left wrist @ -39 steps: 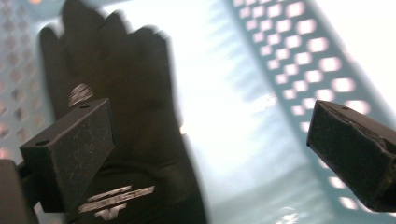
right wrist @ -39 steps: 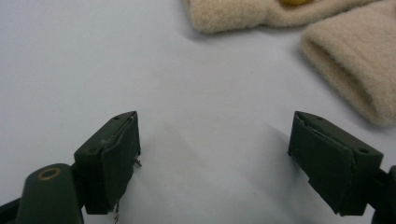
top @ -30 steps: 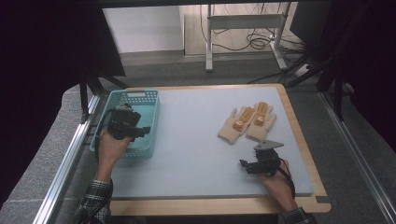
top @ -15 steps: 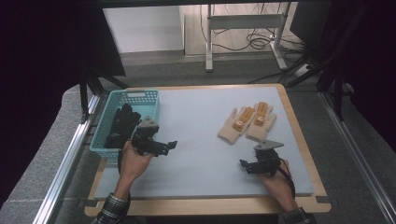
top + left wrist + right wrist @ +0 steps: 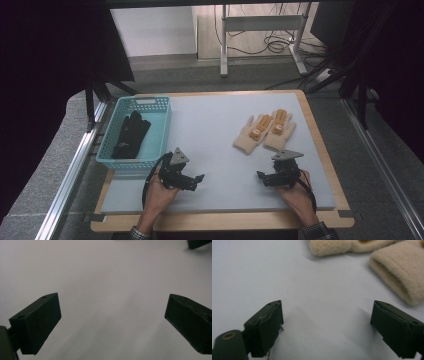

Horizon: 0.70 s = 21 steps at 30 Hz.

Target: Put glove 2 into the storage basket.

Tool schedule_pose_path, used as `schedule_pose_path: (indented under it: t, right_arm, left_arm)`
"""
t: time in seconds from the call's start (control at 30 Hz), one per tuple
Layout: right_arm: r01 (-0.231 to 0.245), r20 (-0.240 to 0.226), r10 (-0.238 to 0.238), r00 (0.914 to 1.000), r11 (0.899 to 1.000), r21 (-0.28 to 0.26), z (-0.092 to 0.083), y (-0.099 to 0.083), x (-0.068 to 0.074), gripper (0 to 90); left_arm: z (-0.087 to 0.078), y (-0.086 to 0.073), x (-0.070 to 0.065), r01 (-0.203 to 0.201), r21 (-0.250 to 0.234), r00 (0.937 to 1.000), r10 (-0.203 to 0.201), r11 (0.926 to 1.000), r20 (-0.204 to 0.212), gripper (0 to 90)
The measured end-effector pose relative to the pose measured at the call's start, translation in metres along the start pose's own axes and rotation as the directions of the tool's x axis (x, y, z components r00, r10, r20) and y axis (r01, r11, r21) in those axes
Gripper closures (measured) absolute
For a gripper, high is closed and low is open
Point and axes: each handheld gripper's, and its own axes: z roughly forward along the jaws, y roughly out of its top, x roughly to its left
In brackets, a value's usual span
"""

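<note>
L gripper (image 5: 199, 179): I've got it low over the mat (image 5: 215, 135), just off the basket's near right corner; jaws spread wide, nothing between them, only bare mat in the left gripper view
R gripper (image 5: 260, 176): I hold it low over the mat too, well right of the basket, near the mat's front edge; jaws spread, empty
Tan gloves (image 5: 265, 131): pair lying flat side by side, touching, well right of the basket, just beyond the R gripper; cuffs point toward me, orange patches up; cuffs (image 5: 397, 272) show ahead of my R jaws, apart from them
Black glove (image 5: 131, 135): lying inside the basket, lengthwise
Basket (image 5: 162, 131): teal, at the mat's left edge
</note>
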Motion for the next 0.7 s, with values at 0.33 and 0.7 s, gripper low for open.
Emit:
schedule_pose_path:
  t: [0.33,0.7]
  right_arm:
    - [-0.003,-0.001,0.003,1.0000,1.000,0.002,0.000,0.000,-0.001,8.9]
    - [-0.006,-0.007,0.006,1.0000,1.000,-0.012,-0.002,0.000,0.000,17.5]
  left_arm:
    - [0.012,-0.026,0.002,0.049,0.067,0.9987,-0.048,0.9966,-0.016,1.3]
    - [0.012,-0.026,0.002,0.050,0.064,0.9987,-0.048,0.9967,-0.019,1.1]
